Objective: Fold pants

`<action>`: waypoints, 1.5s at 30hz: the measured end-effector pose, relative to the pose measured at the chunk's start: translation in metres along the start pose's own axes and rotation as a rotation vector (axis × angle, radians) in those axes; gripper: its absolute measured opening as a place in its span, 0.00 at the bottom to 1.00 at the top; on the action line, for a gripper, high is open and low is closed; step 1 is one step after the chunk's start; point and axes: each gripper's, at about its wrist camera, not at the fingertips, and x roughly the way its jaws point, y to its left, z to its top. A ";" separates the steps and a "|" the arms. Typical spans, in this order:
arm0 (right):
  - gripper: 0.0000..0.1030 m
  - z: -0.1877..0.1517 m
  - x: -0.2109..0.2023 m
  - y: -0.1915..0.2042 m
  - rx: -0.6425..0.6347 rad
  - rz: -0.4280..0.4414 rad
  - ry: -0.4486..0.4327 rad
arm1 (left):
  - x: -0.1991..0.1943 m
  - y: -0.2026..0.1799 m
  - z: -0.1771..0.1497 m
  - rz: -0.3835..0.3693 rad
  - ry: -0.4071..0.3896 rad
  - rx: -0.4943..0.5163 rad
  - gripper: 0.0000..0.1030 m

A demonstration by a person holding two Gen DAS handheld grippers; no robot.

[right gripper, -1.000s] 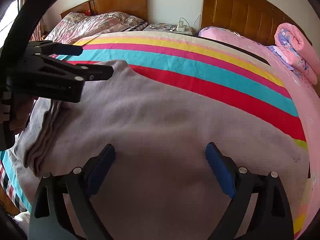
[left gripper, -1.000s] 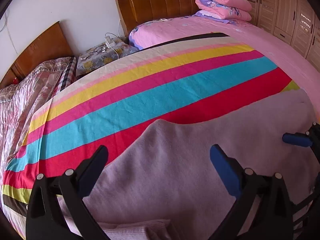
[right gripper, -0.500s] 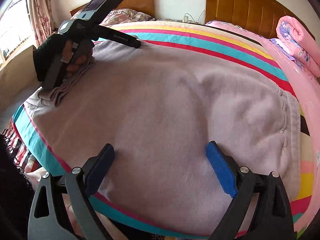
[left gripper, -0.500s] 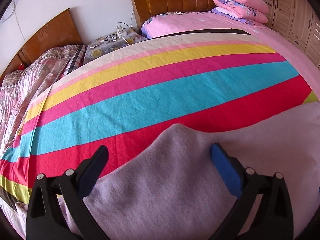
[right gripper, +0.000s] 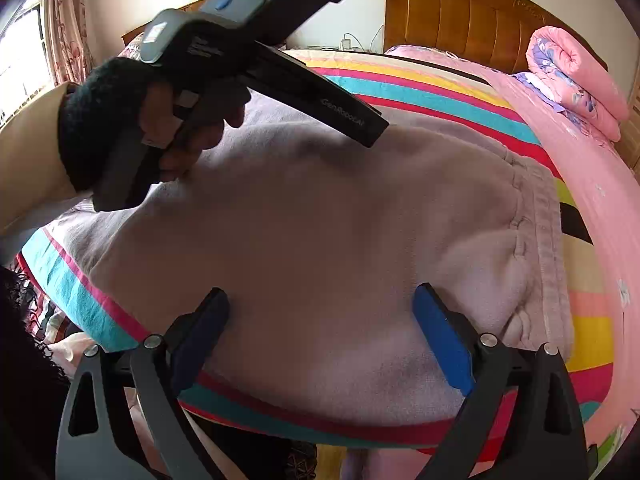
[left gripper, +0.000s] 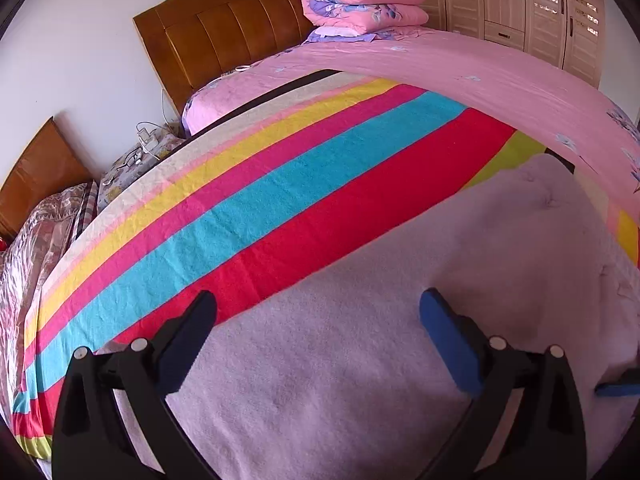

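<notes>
Plainly, the pale lilac fleece pants [right gripper: 320, 248] lay spread across the near part of the bed, on the broad-striped cotton sheet [left gripper: 248, 216] of red, turquoise, pink and yellow, with the gathered elastic waistband [right gripper: 540, 240] toward the right in the right wrist view and the near edge of the cloth close to the edge of the mattress. The right gripper [right gripper: 320, 332] hovered above the seat of the pants with its blue-padded fingers [right gripper: 440, 340] wide apart and nothing between them; the left gripper [left gripper: 316, 332] likewise stood spread and empty over the fleece, held by the person's hand [right gripper: 176, 128] in a black cuff, which seemed to brush the cloth near a bunched part at the left. The risk, as I judged it, was that the thick, soft fleece would yield only its top layer to a pinch, so that a fold would drag one layer over the other and leave a ridge. A grab too far from an edge would lift a hump, not a corner. Pulling toward the near side might slide the whole garment off the mattress, since the sheet looked smooth. Farther off lay a pink flowered coverlet [left gripper: 480, 76], a rolled pink quilt [left gripper: 360, 4] and a wooden headboard [left gripper: 224, 40], all well apart from the work.
</notes>
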 end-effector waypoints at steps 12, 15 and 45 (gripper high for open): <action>0.88 0.014 -0.014 -0.024 0.084 -0.020 -0.054 | -0.004 -0.018 0.025 -0.073 -0.067 -0.023 0.98; 0.88 0.011 -0.004 -0.019 0.041 -0.029 -0.018 | 0.019 -0.036 0.027 -0.045 -0.028 0.045 0.99; 0.89 0.052 0.050 0.153 -0.274 0.165 0.035 | -0.211 0.251 -0.281 0.421 0.008 -0.609 0.99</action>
